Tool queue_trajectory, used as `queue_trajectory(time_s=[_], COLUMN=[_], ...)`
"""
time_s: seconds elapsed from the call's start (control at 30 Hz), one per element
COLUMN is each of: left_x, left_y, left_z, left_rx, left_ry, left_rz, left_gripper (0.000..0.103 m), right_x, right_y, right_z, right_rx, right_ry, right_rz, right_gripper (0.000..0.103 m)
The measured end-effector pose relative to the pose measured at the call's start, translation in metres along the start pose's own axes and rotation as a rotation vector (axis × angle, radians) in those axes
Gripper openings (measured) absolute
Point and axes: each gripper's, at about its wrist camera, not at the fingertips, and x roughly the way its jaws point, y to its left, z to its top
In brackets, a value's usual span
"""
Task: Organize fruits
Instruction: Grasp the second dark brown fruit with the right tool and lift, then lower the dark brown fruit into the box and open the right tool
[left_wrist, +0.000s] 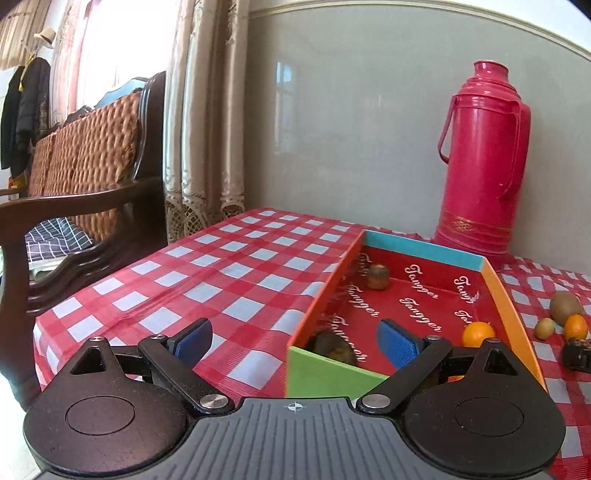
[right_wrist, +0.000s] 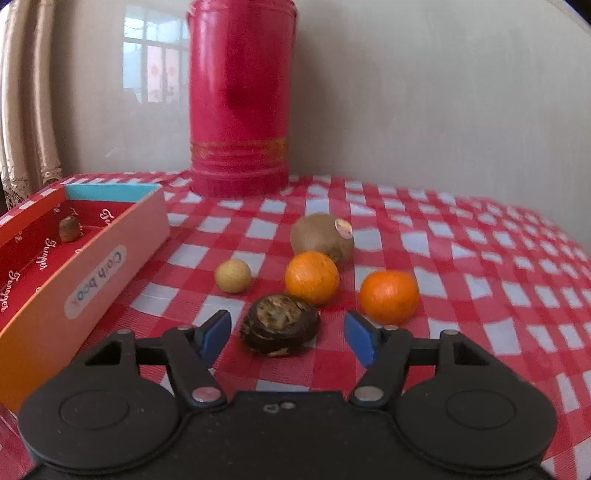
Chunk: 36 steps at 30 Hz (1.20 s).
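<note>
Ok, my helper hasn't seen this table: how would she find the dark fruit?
Start at the red flask, then come forward past the kiwi and oranges. The dark fruit lies nearest, between the right gripper's fingers: blackish-brown, flattened, the only one.

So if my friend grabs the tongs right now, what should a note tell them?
Left tongs: open, empty, over the near corner of the box.
Right tongs: open, around the dark brown fruit on the tablecloth, not pinching it.
Done: three fruits visible in the box, including an orange.
Left on the cloth: dark brown fruit, kiwi, two oranges, small yellowish fruit.
Next, probably: pinch the dark fruit and move it to the box.
</note>
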Motion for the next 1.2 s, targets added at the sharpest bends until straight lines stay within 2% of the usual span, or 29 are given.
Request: queue_trajectory(time_s=[0.13, 0.2, 0.3, 0.57, 0.87, 1.07, 1.13, 1.17, 1.2], left_x=[0.002, 0.003, 0.002, -0.004, -0.011, -0.017, -0.018, -0.018, -0.018], left_y=[0.006, 0.007, 0.009, 0.013, 0.034, 0.046, 0.048, 0.049, 0.049], left_z=[0.000, 0.000, 0.000, 0.002, 0.002, 0.004, 0.005, 0.005, 0.005], left_rx=[-0.002, -0.002, -0.004, -0.005, -0.003, -0.016, -0.019, -0.019, -0.019], left_ry=[0.005, 0.010, 0.008, 0.001, 0.007, -0.004, 0.000, 0.000, -0.001], left_rz=[0.004, 0.004, 0.005, 0.007, 0.043, 0.060, 0.062, 0.063, 0.061], left_gripper=[0.095, 0.095, 0.095, 0.095, 0.095, 0.095, 0.095, 0.095, 0.095], right_x=[0.006, 0.008, 0.005, -0.021, -0.057, -0.058, -0.055, -0.054, -0.054], right_y=[0.001, 0.004, 0.010, 0.025, 0.068, 0.116, 0.127, 0.134, 0.136], right_z=[-0.001, -0.001, 0.001, 0.015, 0.026, 0.020, 0.017, 0.015, 0.013], right_rx=[-0.006, -0.016, -0.024, -0.032, -0.074, -0.175, -0.196, -0.214, -0.221], right_ry=[0.035, 0.045, 0.038, -0.060, -0.231, -0.238, -0.221, -0.205, -0.205], right_rz=[-0.006, 0.001, -0.005, 0.032, 0.192, 0.286, 0.319, 0.329, 0.321], right_gripper=[0.057, 0.040, 0.039, 0.039, 0.039, 0.039, 0.041, 0.055, 0.074])
